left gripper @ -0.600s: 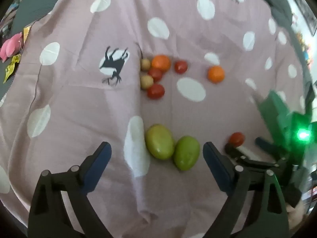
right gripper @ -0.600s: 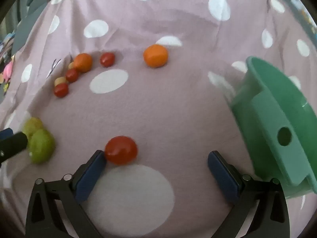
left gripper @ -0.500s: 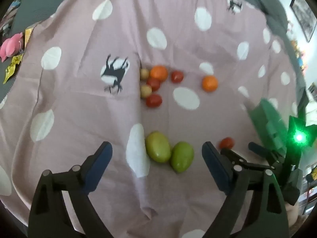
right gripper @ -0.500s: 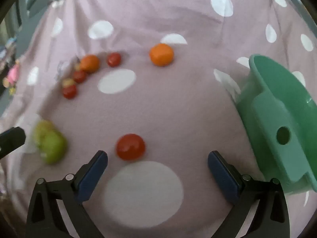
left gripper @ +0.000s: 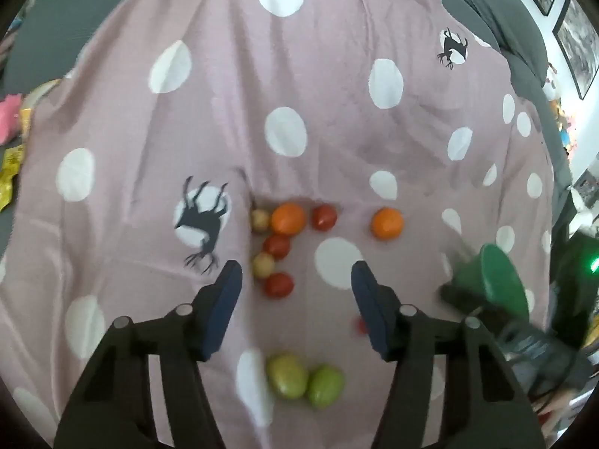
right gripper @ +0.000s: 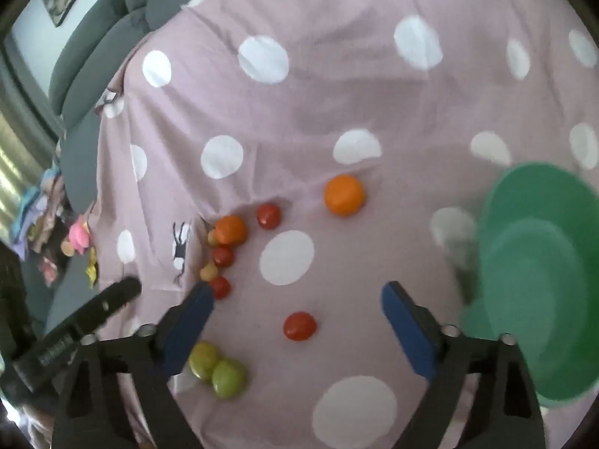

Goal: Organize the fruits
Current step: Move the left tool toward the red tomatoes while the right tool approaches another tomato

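Observation:
Fruit lies on a pink dotted cloth (left gripper: pixel 232 119). Two green fruits (left gripper: pixel 305 379) touch each other below my left gripper (left gripper: pixel 295 273), which is open and holds nothing. Ahead of it is a cluster with an orange fruit (left gripper: pixel 288 219), red tomatoes (left gripper: pixel 279 284) and small yellowish ones (left gripper: pixel 264 263). A second orange fruit (left gripper: pixel 387 222) sits apart to the right. My right gripper (right gripper: pixel 297 292) is wide open above a lone red tomato (right gripper: pixel 299 325), well clear of it. The green bowl (right gripper: pixel 539 280) stands blurred at the right.
A grey sofa (right gripper: pixel 97 75) edges the cloth at the back. Pink and yellow toys (right gripper: pixel 80 239) lie off the cloth's left side. The left gripper's finger (right gripper: pixel 93 310) shows at the lower left of the right wrist view. Framed pictures (left gripper: pixel 576 48) hang on the wall.
Both grippers have lifted and pulled back from the cloth, so the fruits look smaller and lower. The left jaws now stand narrower than before. No fruit has moved.

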The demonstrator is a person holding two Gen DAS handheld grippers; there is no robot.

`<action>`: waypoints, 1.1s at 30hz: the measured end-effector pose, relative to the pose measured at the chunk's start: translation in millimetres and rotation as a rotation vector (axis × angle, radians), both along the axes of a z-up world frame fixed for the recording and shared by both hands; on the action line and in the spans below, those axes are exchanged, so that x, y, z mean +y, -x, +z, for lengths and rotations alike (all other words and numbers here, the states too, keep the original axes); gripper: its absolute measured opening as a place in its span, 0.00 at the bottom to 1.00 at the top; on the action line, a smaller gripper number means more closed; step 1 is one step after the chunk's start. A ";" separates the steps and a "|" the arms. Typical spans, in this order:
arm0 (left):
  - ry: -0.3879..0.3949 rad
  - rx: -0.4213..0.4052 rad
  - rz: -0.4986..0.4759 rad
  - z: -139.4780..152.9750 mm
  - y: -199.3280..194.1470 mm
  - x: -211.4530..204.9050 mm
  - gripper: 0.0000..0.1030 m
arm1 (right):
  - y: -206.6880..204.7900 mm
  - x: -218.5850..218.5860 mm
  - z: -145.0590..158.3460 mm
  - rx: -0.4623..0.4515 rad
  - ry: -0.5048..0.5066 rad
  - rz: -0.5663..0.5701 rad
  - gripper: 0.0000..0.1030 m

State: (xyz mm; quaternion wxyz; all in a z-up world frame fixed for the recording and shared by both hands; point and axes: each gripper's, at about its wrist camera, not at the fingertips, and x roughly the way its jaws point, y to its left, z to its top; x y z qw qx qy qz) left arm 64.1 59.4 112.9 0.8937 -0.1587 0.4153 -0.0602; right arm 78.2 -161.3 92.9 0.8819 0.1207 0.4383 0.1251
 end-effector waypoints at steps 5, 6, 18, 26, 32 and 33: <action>-0.073 0.070 -0.007 -22.3 -30.3 -10.7 0.31 | -22.2 18.4 -21.5 0.068 -0.008 0.083 0.51; -0.061 0.092 -0.017 -28.7 -32.0 -11.4 0.29 | -24.1 20.5 -19.6 0.050 -0.017 0.102 0.51; 0.005 0.129 0.047 -41.8 -21.5 17.0 0.23 | -73.4 74.6 -46.7 0.191 -0.130 0.240 0.42; 0.015 0.152 0.017 -44.3 -14.8 14.4 0.23 | -88.3 99.3 -54.3 0.194 -0.070 0.235 0.41; 0.026 0.180 0.010 -48.3 -17.8 11.9 0.24 | -91.5 91.8 -64.8 0.219 -0.092 0.244 0.29; 0.024 0.182 0.006 -48.7 -18.3 10.7 0.24 | -92.4 91.3 -64.0 0.218 -0.097 0.240 0.28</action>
